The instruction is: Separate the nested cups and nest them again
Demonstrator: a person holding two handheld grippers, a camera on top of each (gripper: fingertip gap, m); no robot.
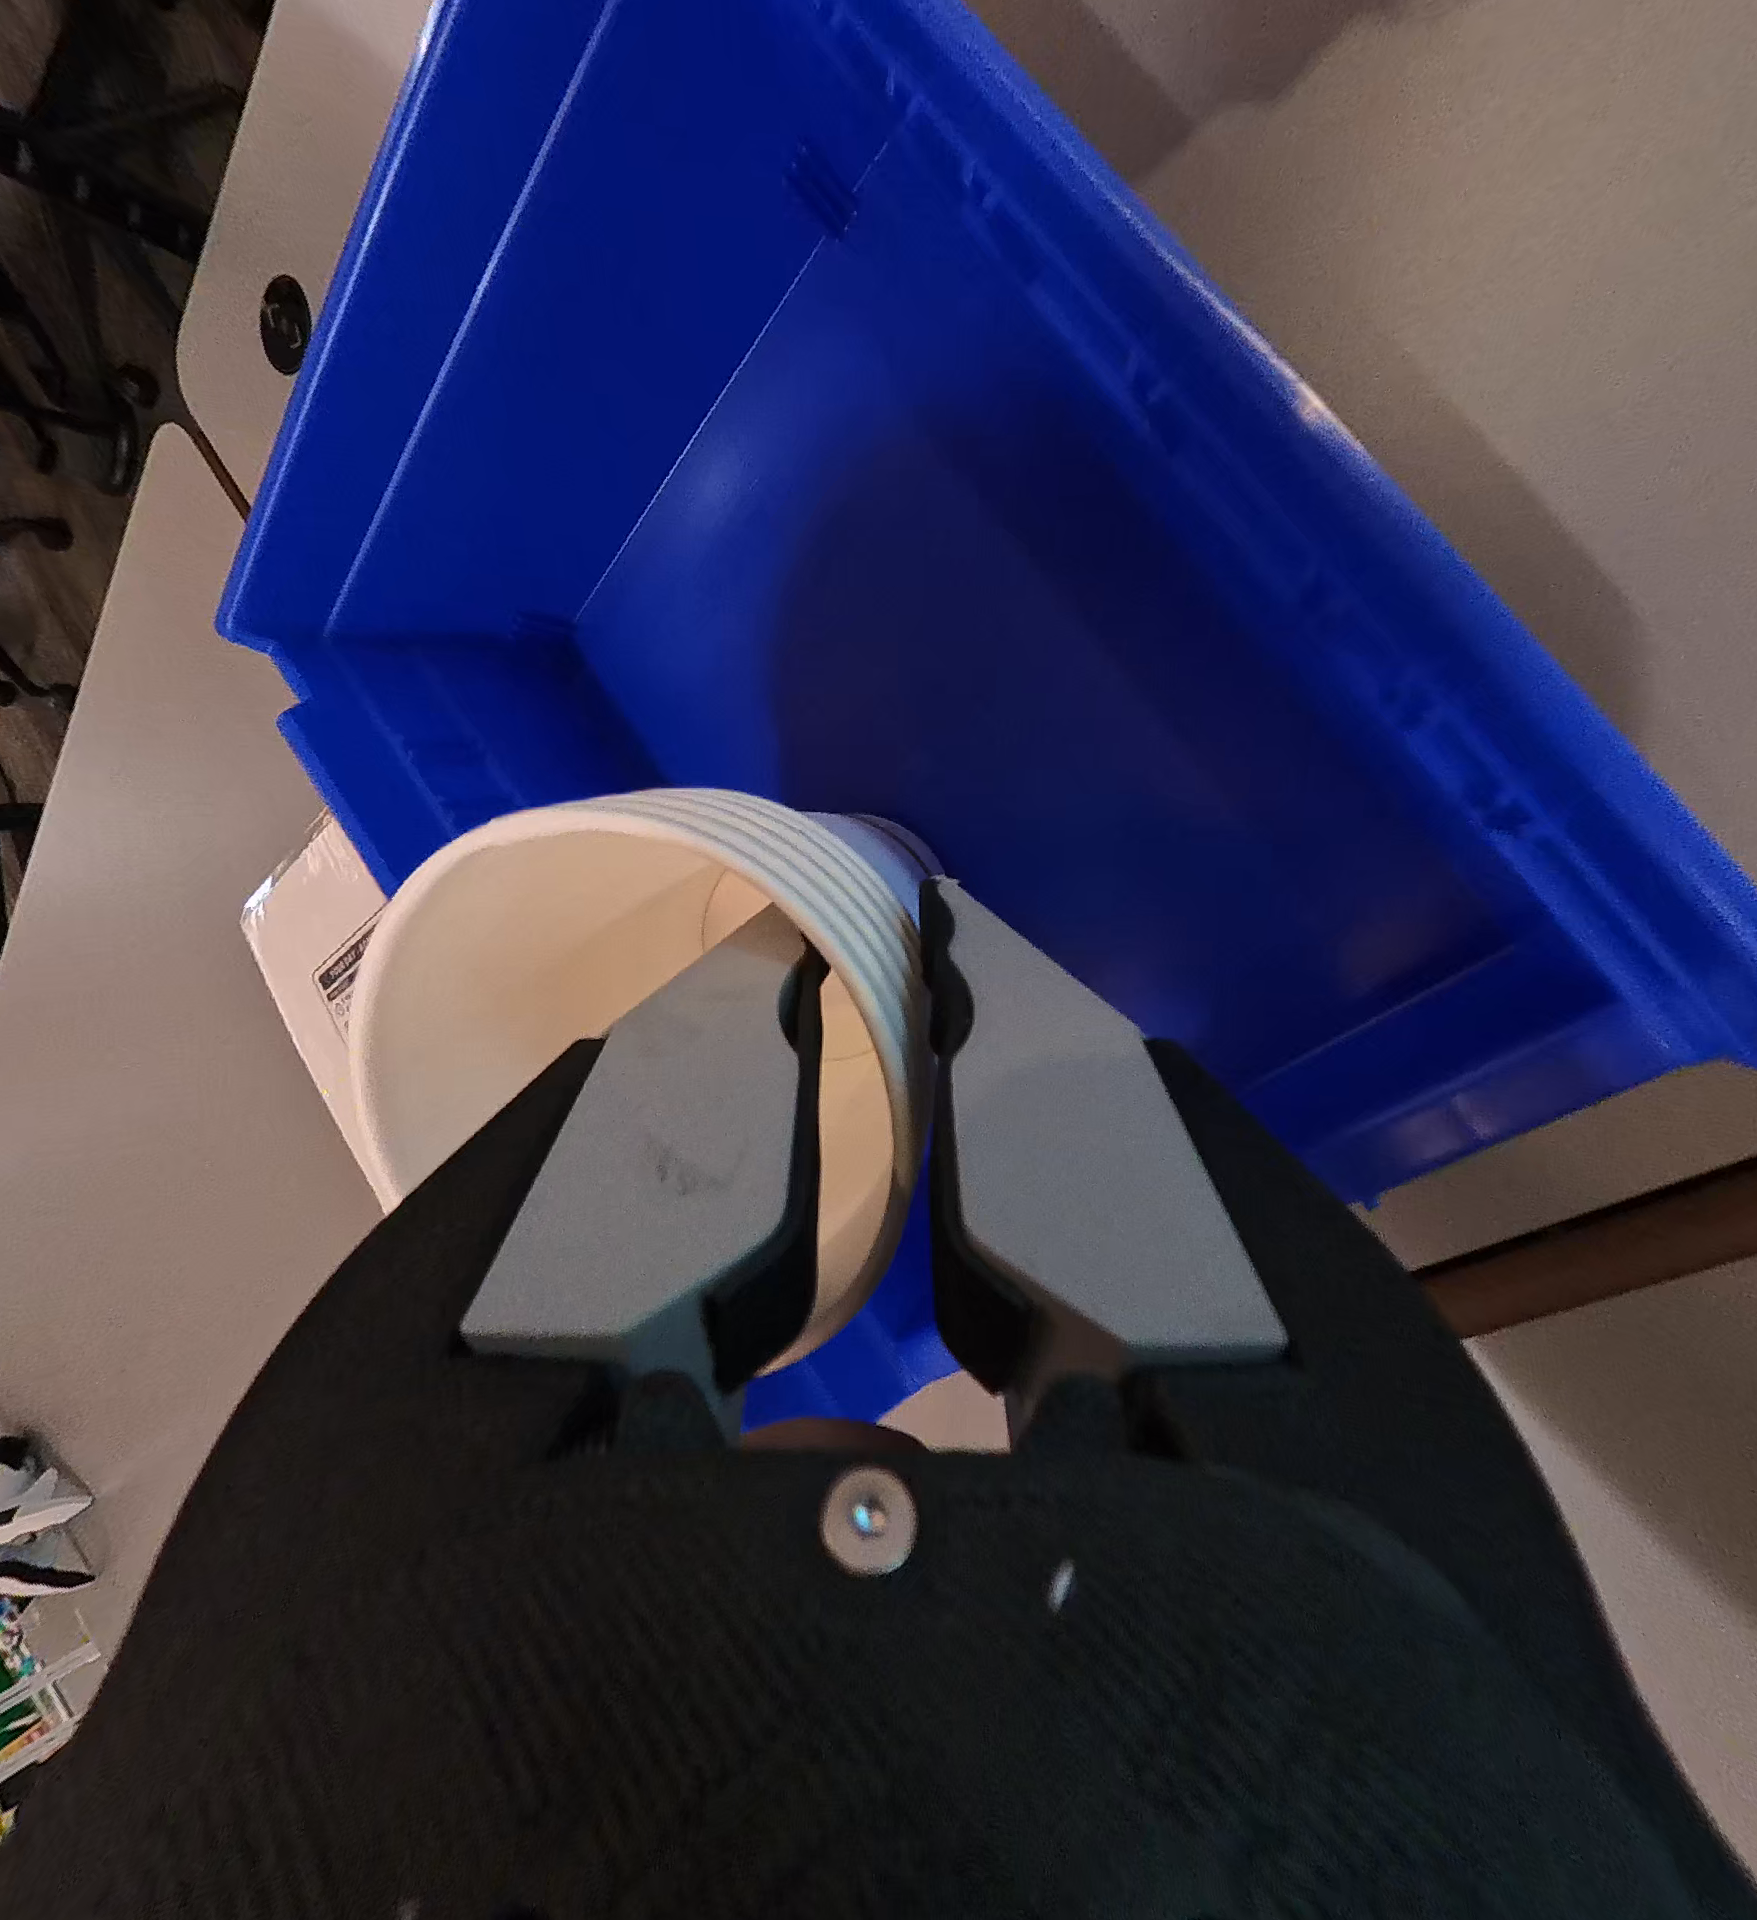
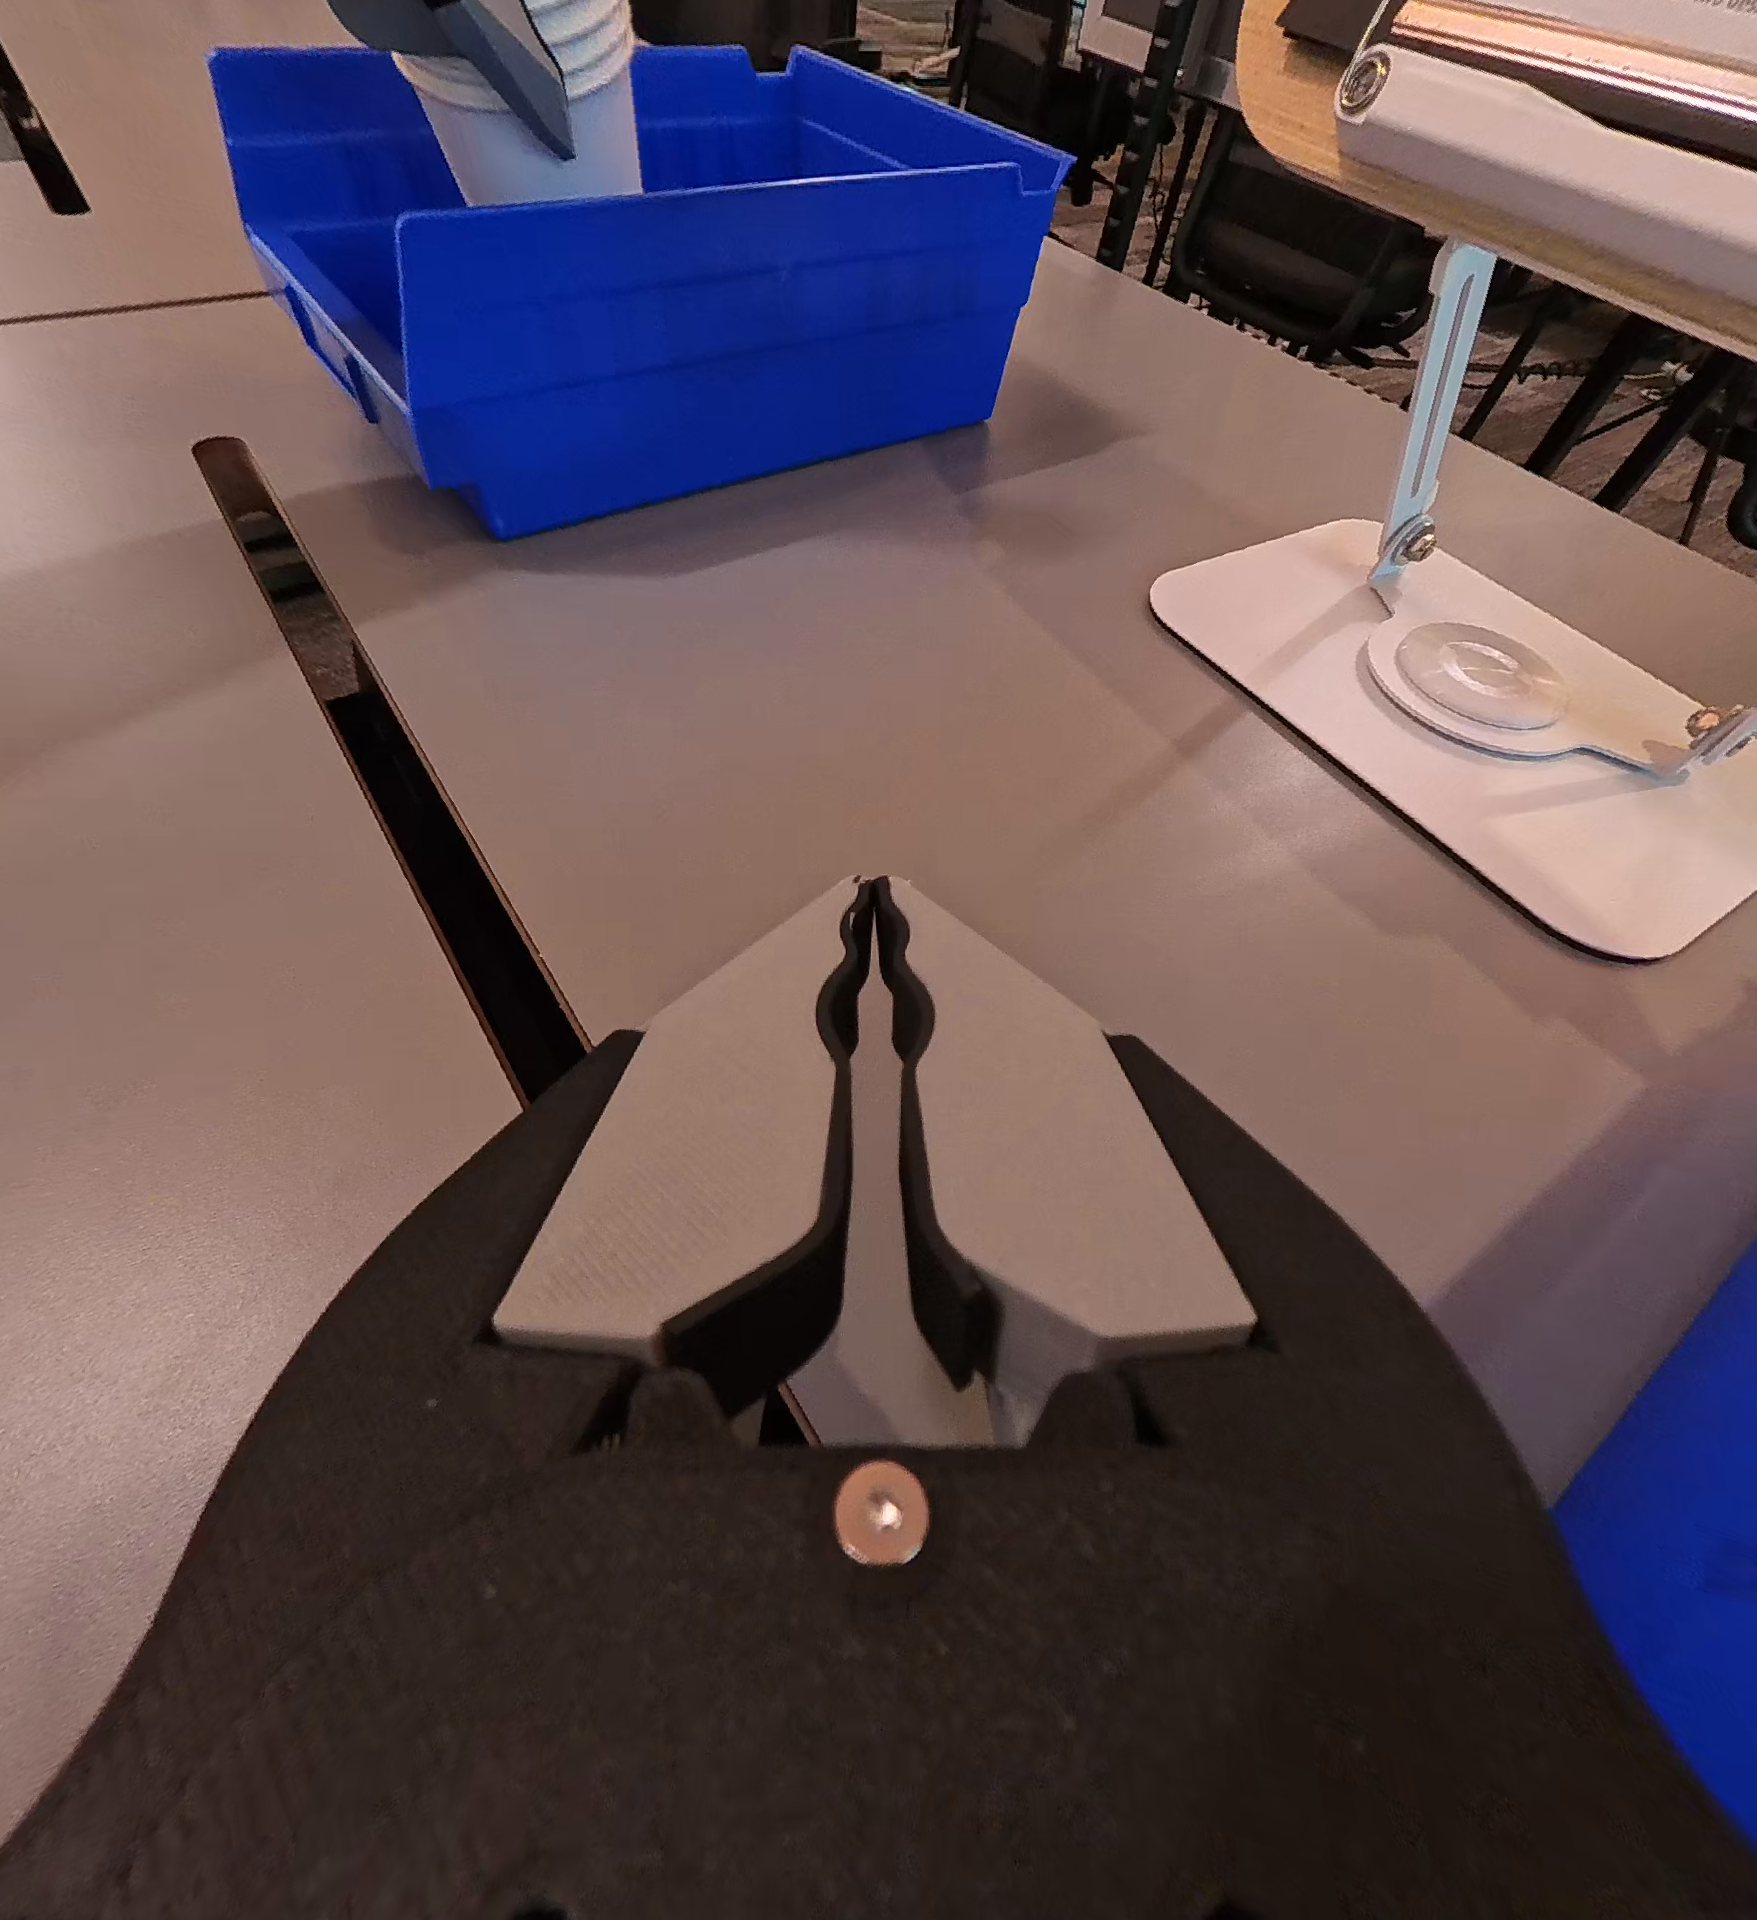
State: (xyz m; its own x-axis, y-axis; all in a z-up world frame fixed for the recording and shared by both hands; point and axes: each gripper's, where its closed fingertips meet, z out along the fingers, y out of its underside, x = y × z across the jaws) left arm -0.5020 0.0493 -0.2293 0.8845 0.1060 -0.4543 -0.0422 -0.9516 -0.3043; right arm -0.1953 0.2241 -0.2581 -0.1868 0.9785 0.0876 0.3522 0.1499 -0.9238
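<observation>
A stack of several nested white paper cups (image 1: 583,997) is clamped at its rims by my left gripper (image 1: 869,956), one finger inside the mouth and one outside. The stack hangs above the blue plastic bin (image 1: 957,520). In the right wrist view the same stack (image 2: 552,114) is held upright over the bin (image 2: 645,312) by the left gripper's grey finger (image 2: 515,62). My right gripper (image 2: 872,888) is shut and empty, low over the grey table well in front of the bin.
The grey table (image 2: 749,675) has a dark seam slot (image 2: 386,769) running toward me. A white stand base with a metal arm (image 2: 1476,727) sits to the right. A white label sheet (image 1: 313,935) lies beside the bin. Chairs stand beyond the table. My right fingertips sit around 35 cm from my left ones.
</observation>
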